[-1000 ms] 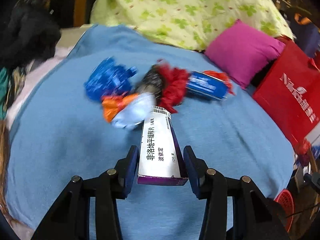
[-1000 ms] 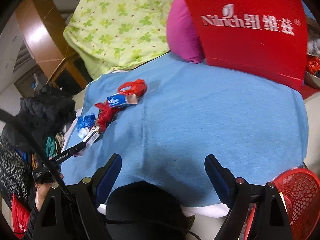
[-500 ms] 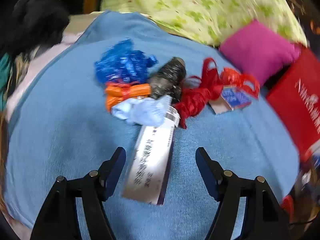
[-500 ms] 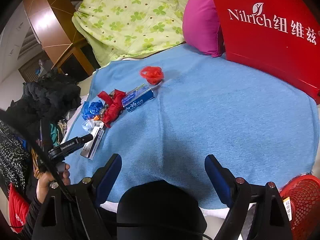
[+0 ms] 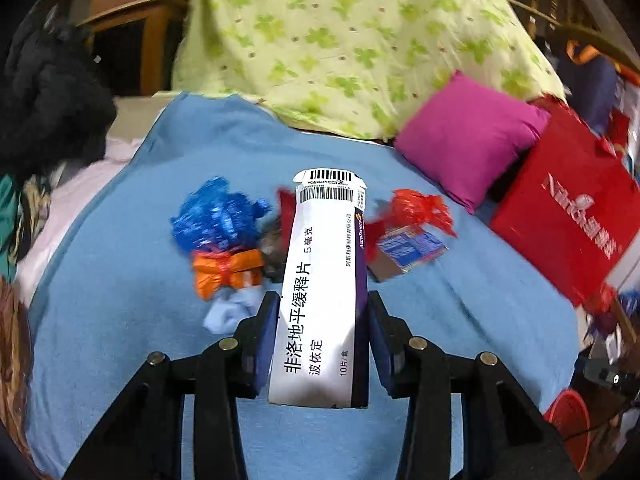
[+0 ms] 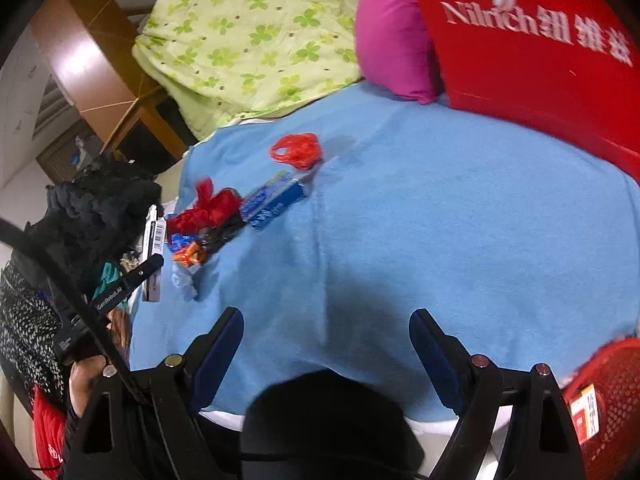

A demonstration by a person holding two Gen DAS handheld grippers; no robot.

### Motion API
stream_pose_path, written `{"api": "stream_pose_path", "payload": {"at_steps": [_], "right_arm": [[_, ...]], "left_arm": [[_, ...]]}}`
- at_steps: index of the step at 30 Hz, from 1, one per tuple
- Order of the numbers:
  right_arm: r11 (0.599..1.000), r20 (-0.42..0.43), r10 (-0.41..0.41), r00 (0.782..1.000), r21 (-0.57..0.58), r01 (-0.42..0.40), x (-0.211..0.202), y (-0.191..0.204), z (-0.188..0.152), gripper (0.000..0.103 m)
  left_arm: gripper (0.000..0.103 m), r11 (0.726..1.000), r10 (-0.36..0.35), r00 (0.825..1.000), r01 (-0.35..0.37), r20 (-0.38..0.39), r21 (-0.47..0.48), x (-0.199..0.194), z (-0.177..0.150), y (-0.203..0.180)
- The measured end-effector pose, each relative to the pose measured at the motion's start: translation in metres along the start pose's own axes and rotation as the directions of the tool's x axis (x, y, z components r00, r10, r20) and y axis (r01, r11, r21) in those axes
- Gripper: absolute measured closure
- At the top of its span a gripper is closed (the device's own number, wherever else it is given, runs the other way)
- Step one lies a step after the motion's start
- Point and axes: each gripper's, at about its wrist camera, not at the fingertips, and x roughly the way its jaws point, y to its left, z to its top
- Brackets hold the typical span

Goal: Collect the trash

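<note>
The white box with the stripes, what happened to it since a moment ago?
The left gripper let go of the medicine box, then its jaws closed on it again and raised it off the blue blanket. The wrappers stayed; the right gripper stayed open.

A bed under a blue blanket point(image 6: 440, 240) carries the litter near its left side: a crumpled blue wrapper point(image 5: 216, 216), an orange wrapper point(image 5: 226, 272), a pale blue scrap point(image 5: 232, 310), red wrappers point(image 6: 208, 210), a blue carton point(image 6: 272, 200) and a red bag point(image 6: 298, 150). A magenta pillow point(image 5: 468, 140), a green clover quilt point(image 5: 360, 40) and a red bag with white lettering point(image 5: 568, 224) lie along the far edge.
</note>
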Motion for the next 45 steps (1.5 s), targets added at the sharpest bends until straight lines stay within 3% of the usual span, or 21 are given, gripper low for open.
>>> {"api": "stream_pose_path", "payload": {"at_steps": [4, 8, 10, 12, 15, 18, 22, 28, 32, 36, 37, 38, 39, 41, 45], "right_arm": [[0.999, -0.018, 0.036, 0.999, -0.015, -0.036, 0.020, 0.024, 0.013, 0.016], [0.992, -0.102, 0.127, 0.987, -0.001, -0.127, 0.066, 0.060, 0.030, 0.016], [0.987, -0.143, 0.141, 0.980, -0.052, -0.150, 0.092, 0.084, 0.039, 0.016], [0.979, -0.183, 0.124, 0.975, -0.135, -0.149, 0.119, 0.108, 0.043, 0.016], [0.956, -0.217, 0.033, 0.976, -0.276, -0.094, 0.154, 0.135, 0.042, 0.016], [0.946, -0.216, 0.032, 0.976, -0.309, -0.100, 0.165, 0.144, 0.040, 0.016], [0.933, -0.153, 0.060, 0.986, -0.341, -0.110, 0.167, 0.158, 0.047, 0.016], [0.916, -0.161, 0.092, 0.983, -0.374, -0.147, 0.190, 0.187, 0.067, 0.016], [0.901, -0.255, 0.138, 0.957, -0.370, -0.229, 0.223, 0.208, 0.078, 0.016], [0.915, -0.370, 0.113, 0.922, -0.324, -0.242, 0.267, 0.216, 0.076, 0.016], [0.918, -0.393, 0.092, 0.915, -0.324, -0.231, 0.277, 0.214, 0.072, 0.021], [0.919, -0.411, 0.069, 0.909, -0.327, -0.218, 0.285, 0.212, 0.067, 0.039], [0.920, -0.424, 0.066, 0.903, -0.324, -0.220, 0.290, 0.209, 0.063, 0.048], [0.920, -0.402, 0.073, 0.913, -0.326, -0.218, 0.284, 0.204, 0.058, 0.058], [0.926, -0.321, 0.100, 0.942, -0.317, -0.207, 0.246, 0.194, 0.064, 0.059]], "left_arm": [[0.059, 0.999, 0.017, 0.998, -0.019, -0.054, -0.033, 0.011, -0.013, 0.021], [0.058, 0.997, 0.040, 0.993, -0.048, -0.114, -0.067, 0.021, -0.027, 0.032], [0.058, 0.993, 0.053, 0.991, -0.065, -0.123, -0.096, 0.021, -0.030, 0.041], [0.058, 0.988, 0.053, 0.993, -0.068, -0.106, -0.139, 0.015, -0.032, 0.050], [0.058, 0.977, 0.060, 0.995, -0.074, -0.078, -0.200, 0.010, -0.034, 0.066], [0.057, 0.966, 0.079, 0.996, -0.088, -0.046, -0.245, 0.006, -0.033, 0.076], [0.034, 0.948, 0.126, 0.991, -0.130, -0.034, -0.290, 0.006, -0.030, 0.086], [0.032, 0.917, 0.142, 0.989, -0.149, -0.046, -0.370, 0.008, -0.031, 0.103], [0.032, 0.886, 0.178, 0.984, -0.161, -0.002, -0.434, -0.005, -0.032, 0.117], [0.032, 0.854, 0.245, 0.968, -0.191, 0.049, -0.484, -0.021, -0.034, 0.129], [0.032, 0.850, 0.244, 0.969, -0.191, 0.045, -0.491, -0.021, -0.035, 0.132], [0.032, 0.849, 0.237, 0.971, -0.189, 0.037, -0.494, -0.019, -0.035, 0.133], [0.032, 0.852, 0.232, 0.972, -0.189, 0.028, -0.489, -0.016, -0.035, 0.133], [0.032, 0.864, 0.233, 0.972, -0.193, 0.030, -0.466, -0.015, -0.033, 0.128], [0.032, 0.883, 0.239, 0.970, -0.205, 0.031, -0.422, -0.013, -0.033, 0.117]]}}
